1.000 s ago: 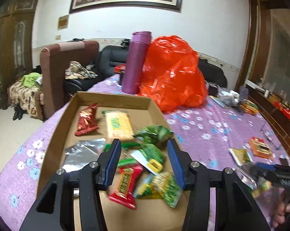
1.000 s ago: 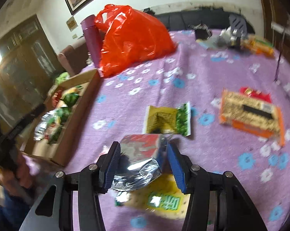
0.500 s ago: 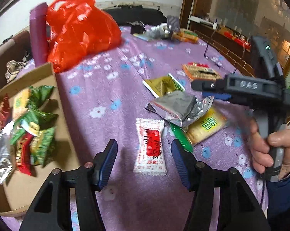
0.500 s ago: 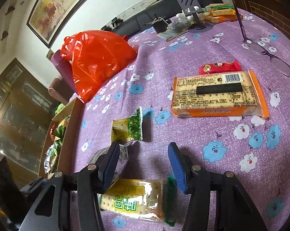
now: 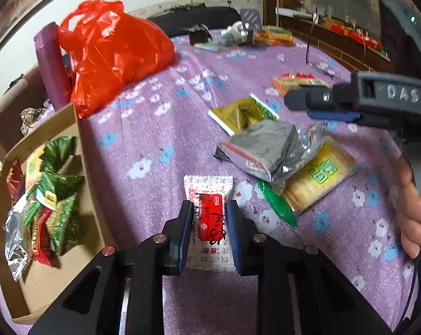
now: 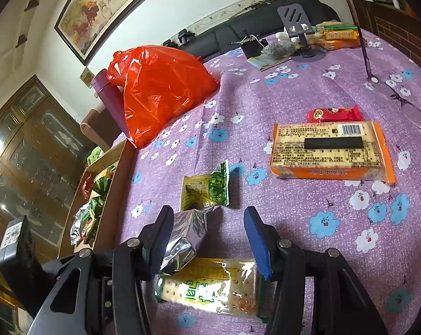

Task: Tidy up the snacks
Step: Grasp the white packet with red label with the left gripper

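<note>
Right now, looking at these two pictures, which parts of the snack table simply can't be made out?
- White-and-red packet, left view: its near end is hidden behind the left hand-held gripper, whose jaws have just been closing on it.
- Cracker pack, left view: partly under the silver bag.
- Box, left view: its near corner is cut off by the frame edge.
- Far snacks, right view: labels too small to read.
</note>
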A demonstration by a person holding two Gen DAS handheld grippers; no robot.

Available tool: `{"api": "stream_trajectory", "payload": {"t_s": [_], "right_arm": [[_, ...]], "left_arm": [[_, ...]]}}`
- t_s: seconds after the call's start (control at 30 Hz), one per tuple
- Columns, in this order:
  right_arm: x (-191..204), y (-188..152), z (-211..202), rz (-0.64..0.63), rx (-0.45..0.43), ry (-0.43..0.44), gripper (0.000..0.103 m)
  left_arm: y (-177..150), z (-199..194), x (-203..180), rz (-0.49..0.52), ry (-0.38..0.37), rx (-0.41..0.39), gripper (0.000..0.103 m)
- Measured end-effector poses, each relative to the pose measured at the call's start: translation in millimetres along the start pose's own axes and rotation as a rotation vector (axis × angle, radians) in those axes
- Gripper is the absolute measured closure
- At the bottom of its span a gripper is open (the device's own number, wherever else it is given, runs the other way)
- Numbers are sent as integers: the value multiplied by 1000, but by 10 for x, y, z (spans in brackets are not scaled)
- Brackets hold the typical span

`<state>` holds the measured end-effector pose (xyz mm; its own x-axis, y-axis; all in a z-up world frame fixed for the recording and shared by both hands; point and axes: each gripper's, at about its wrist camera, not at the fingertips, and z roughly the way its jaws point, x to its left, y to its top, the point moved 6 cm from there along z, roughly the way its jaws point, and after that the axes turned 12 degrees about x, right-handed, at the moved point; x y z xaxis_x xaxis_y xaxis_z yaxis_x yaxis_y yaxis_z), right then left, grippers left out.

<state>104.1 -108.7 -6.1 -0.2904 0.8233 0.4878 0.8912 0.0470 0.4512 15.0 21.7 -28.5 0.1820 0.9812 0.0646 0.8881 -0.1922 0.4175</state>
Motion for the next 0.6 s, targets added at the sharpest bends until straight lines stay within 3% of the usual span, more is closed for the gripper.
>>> {"api": "stream_trajectory", "payload": {"t_s": [0.2, 0.27, 0.47, 0.6], "right_arm": [[44, 3, 7, -19, -8, 1, 46], [56, 0, 7, -25, -14, -1, 46], [82, 1, -11, -34, -31, 1, 45], [228, -34, 28, -74, -1, 0, 38]], "left_arm": [[49, 48, -13, -9, -49, 13, 77], [45, 37, -17, -18, -53, 7, 82], [22, -183, 154, -96, -139, -63, 84], [-1, -405, 363, -146, -148, -120, 84]]}}
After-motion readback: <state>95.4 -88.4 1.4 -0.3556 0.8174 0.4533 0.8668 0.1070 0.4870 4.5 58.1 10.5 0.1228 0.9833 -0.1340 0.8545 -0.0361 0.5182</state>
